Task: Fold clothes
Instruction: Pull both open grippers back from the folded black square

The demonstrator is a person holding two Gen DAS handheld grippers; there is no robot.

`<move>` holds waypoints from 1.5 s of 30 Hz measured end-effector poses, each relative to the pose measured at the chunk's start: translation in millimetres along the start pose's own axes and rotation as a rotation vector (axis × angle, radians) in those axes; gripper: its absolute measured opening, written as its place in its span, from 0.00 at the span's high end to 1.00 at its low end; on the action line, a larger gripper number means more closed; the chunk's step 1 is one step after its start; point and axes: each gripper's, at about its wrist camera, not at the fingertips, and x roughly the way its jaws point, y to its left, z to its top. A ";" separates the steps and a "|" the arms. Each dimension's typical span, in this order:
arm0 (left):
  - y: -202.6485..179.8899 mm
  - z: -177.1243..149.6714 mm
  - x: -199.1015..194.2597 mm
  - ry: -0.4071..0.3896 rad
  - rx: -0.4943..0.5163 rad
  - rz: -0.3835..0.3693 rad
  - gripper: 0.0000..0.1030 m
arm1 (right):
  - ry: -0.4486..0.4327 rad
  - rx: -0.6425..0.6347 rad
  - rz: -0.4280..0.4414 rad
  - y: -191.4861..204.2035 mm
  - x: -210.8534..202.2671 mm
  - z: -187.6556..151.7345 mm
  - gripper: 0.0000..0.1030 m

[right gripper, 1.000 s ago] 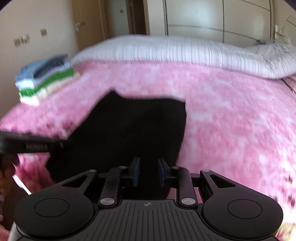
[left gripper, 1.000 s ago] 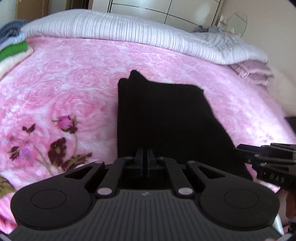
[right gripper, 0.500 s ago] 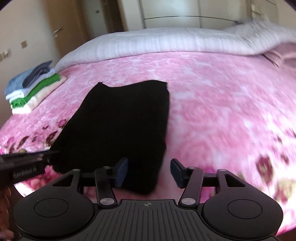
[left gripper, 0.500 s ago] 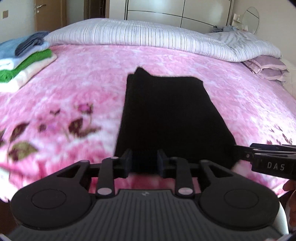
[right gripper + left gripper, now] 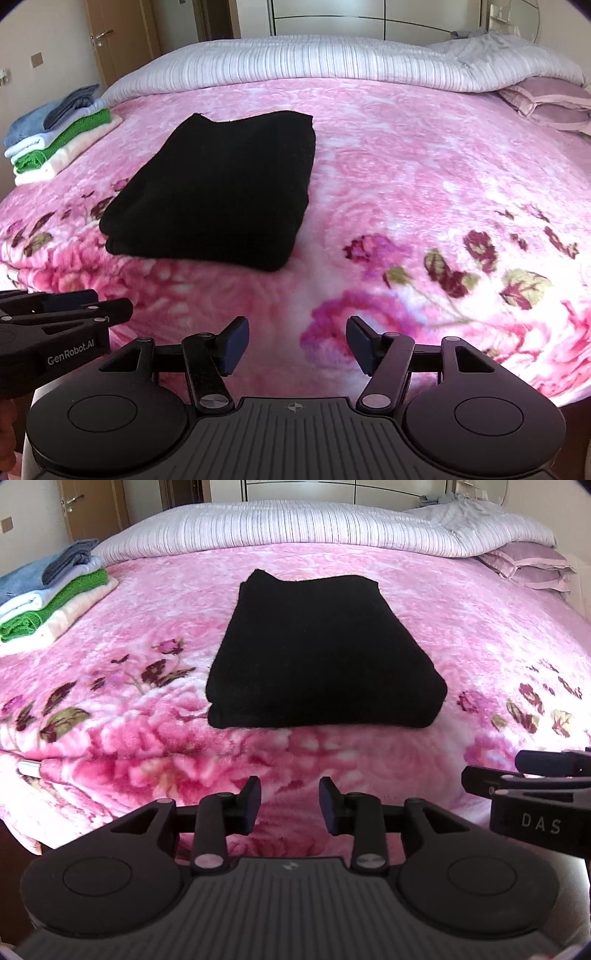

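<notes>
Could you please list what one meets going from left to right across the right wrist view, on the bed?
Stack of folded towels → black folded garment → purple pillow.

I see a matt black knit garment (image 5: 321, 653) at twelve o'clock lying on a plush, fuzzy pink blanket (image 5: 461, 627), terry-looking folded towels (image 5: 51, 598) at ten o'clock, a ribbed quilt (image 5: 295, 524) beyond, and my left gripper (image 5: 290, 805) in matt black plastic with ridged housing.
</notes>
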 end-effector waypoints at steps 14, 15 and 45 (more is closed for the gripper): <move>4.1 -15.8 -54.6 -0.095 0.005 0.010 0.69 | -0.054 -0.047 -0.006 23.4 -44.6 -16.4 0.39; 4.3 -17.2 -59.6 -0.103 0.005 0.009 0.69 | -0.062 -0.051 -0.008 25.2 -48.7 -17.3 0.39; -1.4 -14.2 -84.1 -0.144 0.039 0.073 0.63 | -0.145 -0.125 0.017 38.9 -71.5 -18.0 0.36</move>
